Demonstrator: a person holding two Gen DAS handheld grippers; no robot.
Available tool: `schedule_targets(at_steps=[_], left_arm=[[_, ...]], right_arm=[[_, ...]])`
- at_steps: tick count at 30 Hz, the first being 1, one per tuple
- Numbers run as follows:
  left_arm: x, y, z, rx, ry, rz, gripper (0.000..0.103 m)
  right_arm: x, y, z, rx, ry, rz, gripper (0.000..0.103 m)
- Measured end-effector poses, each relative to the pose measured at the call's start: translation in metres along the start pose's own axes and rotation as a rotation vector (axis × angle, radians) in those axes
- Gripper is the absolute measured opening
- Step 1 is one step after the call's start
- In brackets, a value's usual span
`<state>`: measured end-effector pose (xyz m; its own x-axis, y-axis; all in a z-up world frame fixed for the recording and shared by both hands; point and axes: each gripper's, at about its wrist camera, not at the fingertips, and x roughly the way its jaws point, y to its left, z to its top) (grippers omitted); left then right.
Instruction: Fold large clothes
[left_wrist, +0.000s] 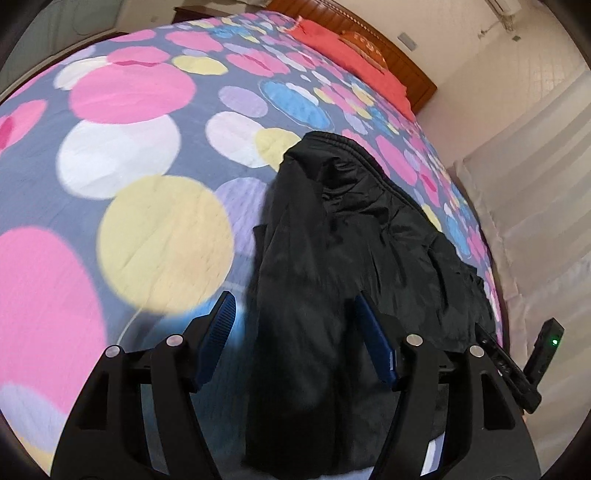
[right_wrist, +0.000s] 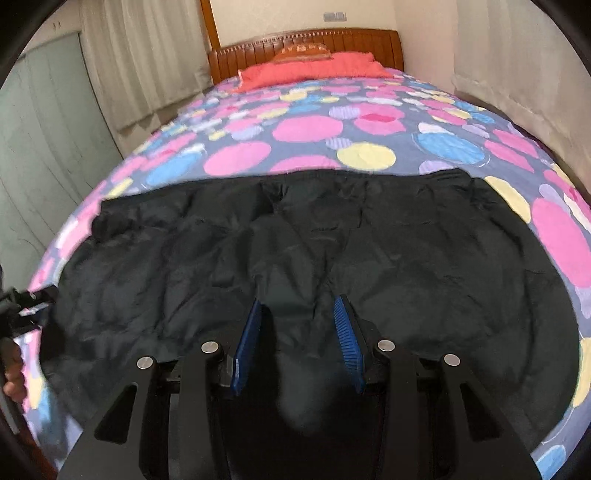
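A large black padded jacket (right_wrist: 332, 251) lies spread across the near part of a bed with a dotted quilt (right_wrist: 306, 127). In the left wrist view the jacket (left_wrist: 343, 236) runs lengthways away from me. My left gripper (left_wrist: 295, 299) is wide open, with a fold of the jacket lying between its blue pads (left_wrist: 218, 332). My right gripper (right_wrist: 299, 304) is also open, and a raised bunch of black cloth sits between its blue pads (right_wrist: 247, 343). Neither pair of pads presses on the cloth.
Red pillows (right_wrist: 314, 72) and a wooden headboard (right_wrist: 306, 40) stand at the far end of the bed. Curtains (right_wrist: 140, 66) hang on the left and a wall is on the right. The other gripper (left_wrist: 517, 365) shows at the bed's right edge.
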<state>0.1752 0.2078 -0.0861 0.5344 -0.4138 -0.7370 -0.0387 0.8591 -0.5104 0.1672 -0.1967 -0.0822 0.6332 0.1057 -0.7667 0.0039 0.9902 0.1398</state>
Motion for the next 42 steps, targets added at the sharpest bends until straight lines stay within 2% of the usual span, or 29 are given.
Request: schedule_targets(at_steps=[4,9,12,16,21,23,27,30,31,35,37,42], left_arm=[[0.024,-0.003,0.008,0.036,0.055,-0.027,0.067],[0.052,-0.002,0.008,0.038,0.129,-0.064,0.074],[0.061,-0.003,0.010,0.058,0.148,-0.083,0.081],[0.068,-0.015,0.009,0.136,0.179,-0.069,0.091],[0.074,-0.023,0.007,0.162,0.181,-0.073,0.090],[0.074,-0.025,0.005,0.160,0.173,-0.069,0.082],[0.074,-0.030,0.001,0.171,0.165,-0.040,0.074],[0.075,-0.036,0.000,0.153,0.161,-0.055,0.058],[0.075,-0.038,-0.001,0.141,0.163,-0.078,0.045],[0.066,-0.053,-0.003,0.150,0.136,-0.063,0.026],[0.056,-0.062,-0.001,0.146,0.114,-0.069,0.021],[0.025,-0.094,0.005,0.160,0.057,-0.100,0.018]], right_arm=[[0.015,0.003,-0.004,-0.015,0.020,-0.034,0.042],[0.022,0.007,-0.007,-0.036,0.020,-0.062,0.042],[0.025,0.009,-0.008,-0.034,0.017,-0.068,0.042],[0.027,0.011,-0.009,-0.035,0.012,-0.076,0.042],[0.027,0.013,-0.010,-0.032,0.008,-0.077,0.042],[0.027,0.012,-0.010,-0.031,0.005,-0.076,0.042],[0.027,0.013,-0.012,-0.031,-0.005,-0.080,0.042],[0.027,0.015,-0.014,-0.030,-0.015,-0.086,0.042],[0.027,0.015,-0.014,-0.030,-0.016,-0.087,0.042],[0.026,0.016,-0.016,-0.030,-0.018,-0.087,0.042],[0.027,0.016,-0.016,-0.031,-0.018,-0.087,0.042],[0.025,0.017,-0.016,-0.040,-0.019,-0.086,0.042]])
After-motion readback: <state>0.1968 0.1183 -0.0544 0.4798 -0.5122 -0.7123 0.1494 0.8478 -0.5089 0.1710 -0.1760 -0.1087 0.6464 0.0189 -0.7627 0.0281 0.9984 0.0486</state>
